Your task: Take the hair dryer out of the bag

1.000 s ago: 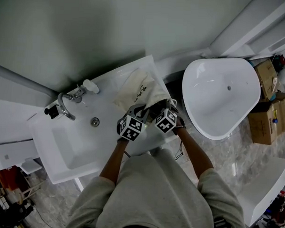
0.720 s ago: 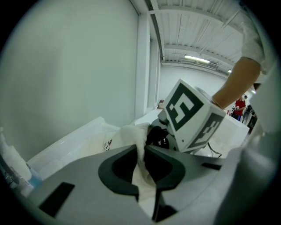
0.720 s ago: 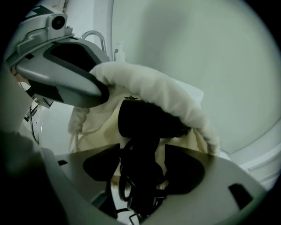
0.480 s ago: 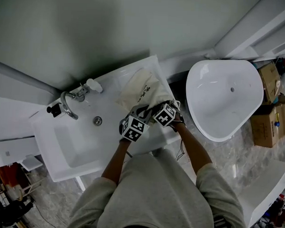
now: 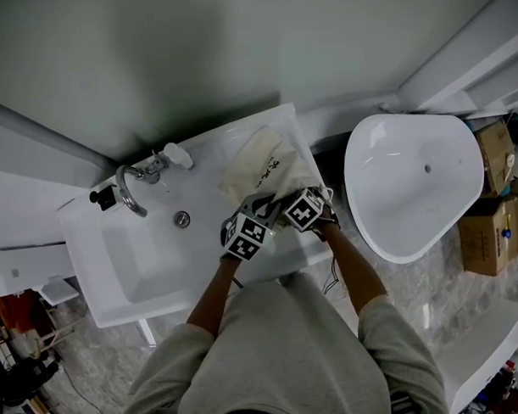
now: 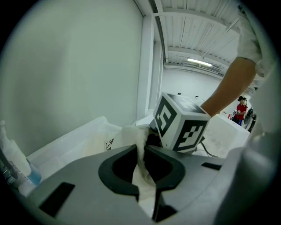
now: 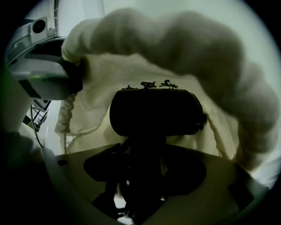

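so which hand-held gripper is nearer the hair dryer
Right. The right hand-held gripper is inside the bag with the hair dryer handle between its jaws; the left hand-held gripper pinches the bag's edge outside.

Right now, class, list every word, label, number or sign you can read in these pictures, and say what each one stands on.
No text here can be read.
Dark print on the cloth bag: too small and blurred to read.
Marker cubes: black-and-white square patterns, no letters.
Cardboard boxes: any print too small to read.
Hair dryer: too dark to show any marking.
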